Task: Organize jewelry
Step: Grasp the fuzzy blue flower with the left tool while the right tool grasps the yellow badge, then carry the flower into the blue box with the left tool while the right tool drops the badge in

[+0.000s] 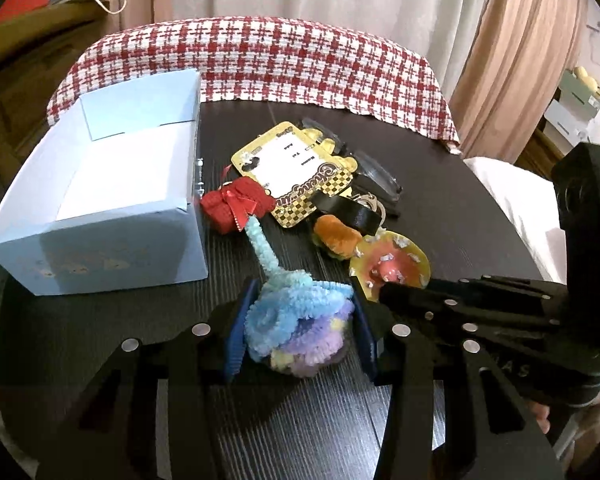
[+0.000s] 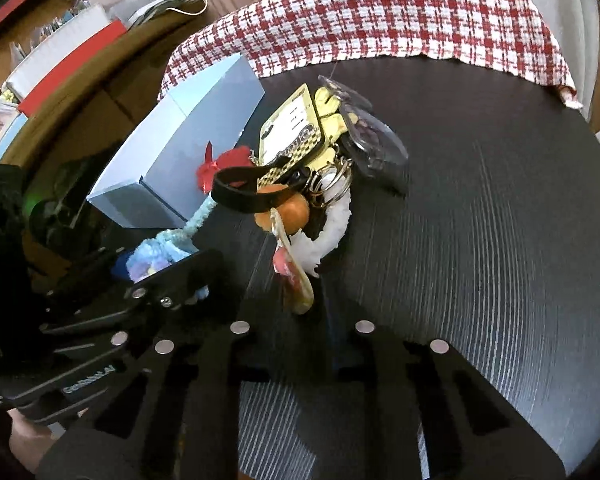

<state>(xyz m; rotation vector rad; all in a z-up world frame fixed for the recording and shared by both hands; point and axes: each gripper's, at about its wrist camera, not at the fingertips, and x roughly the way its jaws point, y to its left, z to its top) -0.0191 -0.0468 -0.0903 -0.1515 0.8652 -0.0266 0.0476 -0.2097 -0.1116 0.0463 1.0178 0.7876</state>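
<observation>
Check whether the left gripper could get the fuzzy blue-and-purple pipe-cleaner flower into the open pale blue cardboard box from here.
Probably yes. The left gripper is clamped on the flower, and the box stands open-topped just to its left, nothing between them. The flower's stem lies by the red bow charm and may drag it.

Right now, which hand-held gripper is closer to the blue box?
Left. The left hand-held gripper sits just beside the blue box; the right hand-held gripper is farther away.
</observation>
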